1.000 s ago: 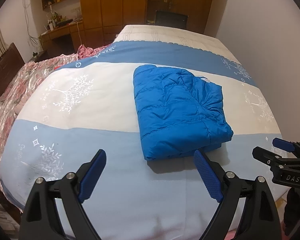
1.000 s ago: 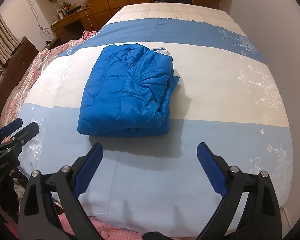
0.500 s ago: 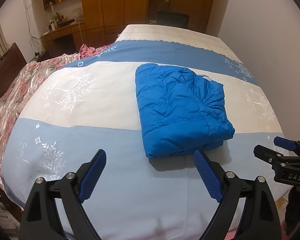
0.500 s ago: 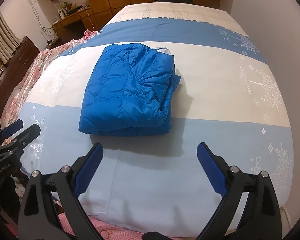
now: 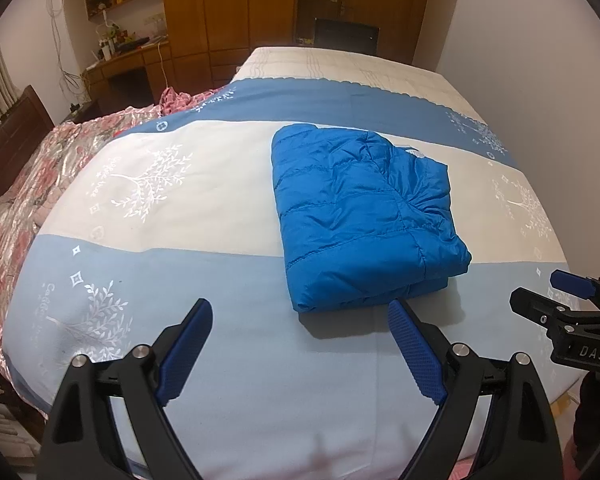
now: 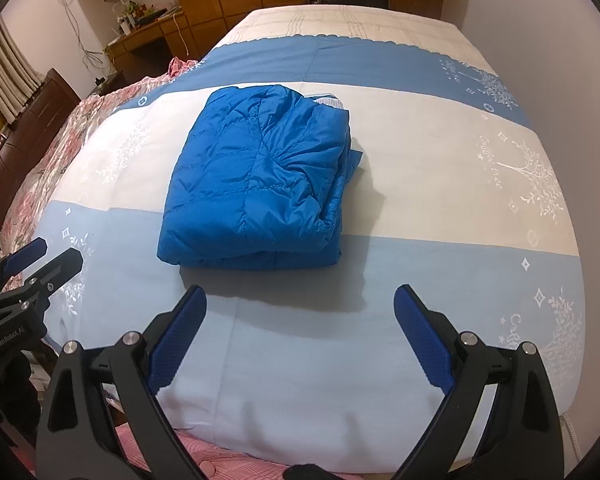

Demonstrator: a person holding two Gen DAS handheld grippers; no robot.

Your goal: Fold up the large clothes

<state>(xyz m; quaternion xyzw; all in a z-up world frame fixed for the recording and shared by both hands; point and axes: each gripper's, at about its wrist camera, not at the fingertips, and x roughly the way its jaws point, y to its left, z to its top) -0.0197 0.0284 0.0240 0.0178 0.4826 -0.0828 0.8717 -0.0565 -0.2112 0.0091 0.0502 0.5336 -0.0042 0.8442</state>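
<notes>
A blue quilted jacket (image 5: pixel 360 216) (image 6: pixel 260 184) lies folded into a thick rectangle on the blue-and-white bedspread (image 5: pixel 160 208) (image 6: pixel 440 184). My left gripper (image 5: pixel 300 308) hovers open above the near edge of the bed, just short of the jacket's front edge, with nothing between its blue pads. My right gripper (image 6: pixel 300 296) is open too, held back from the jacket over the pale blue stripe, jaws empty. Each gripper shows in the other's view: the right one (image 5: pixel 552 292) at the right edge, the left one (image 6: pixel 40 256) at the left edge.
A pink floral quilt (image 5: pixel 28 184) is bunched along the bed's left side. Wooden wardrobes (image 5: pixel 228 12) and a cluttered desk (image 5: pixel 128 60) stand at the back left. A white wall (image 5: pixel 520 60) runs close along the bed's right side. Pink checked fabric (image 6: pixel 220 460) lies at the near edge.
</notes>
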